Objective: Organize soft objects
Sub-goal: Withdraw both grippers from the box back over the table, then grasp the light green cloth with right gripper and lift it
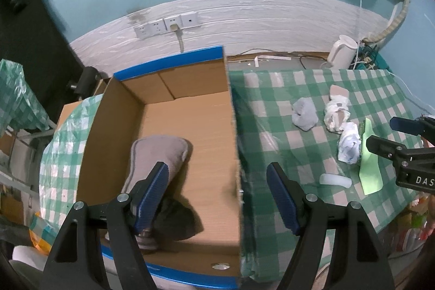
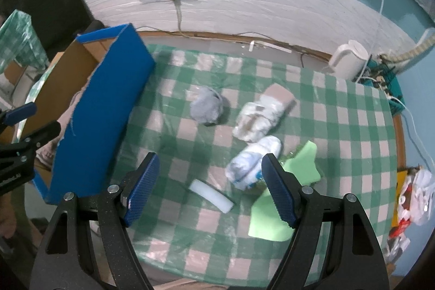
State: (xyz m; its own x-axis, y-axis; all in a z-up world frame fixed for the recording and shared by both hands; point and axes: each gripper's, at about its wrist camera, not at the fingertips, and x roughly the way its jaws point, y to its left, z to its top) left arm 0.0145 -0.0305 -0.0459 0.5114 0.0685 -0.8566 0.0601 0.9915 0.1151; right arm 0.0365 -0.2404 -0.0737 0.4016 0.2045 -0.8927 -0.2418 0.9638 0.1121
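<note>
Left wrist view: the left tool [image 1: 217, 197] is hanging over the box [image 1: 190, 132] with its jaws standing wide and nothing between them. A grey pad [image 1: 157, 154] is lying inside the box on its floor. The right tool [image 1: 391, 135] is showing at the right edge — also wide open.

Right wrist view: the right tool [image 2: 209, 186] is hovering above the checked tabletop [image 2: 339, 127], gaping and gripping nothing. Below it a white bar [image 2: 212, 196], a white bundle [image 2: 252, 159] and a green sheet [image 2: 272, 219] are lying — a grey wad [image 2: 206, 108] and a wrapped roll [image 2: 261, 113] farther back. The box is standing at the left.
</note>
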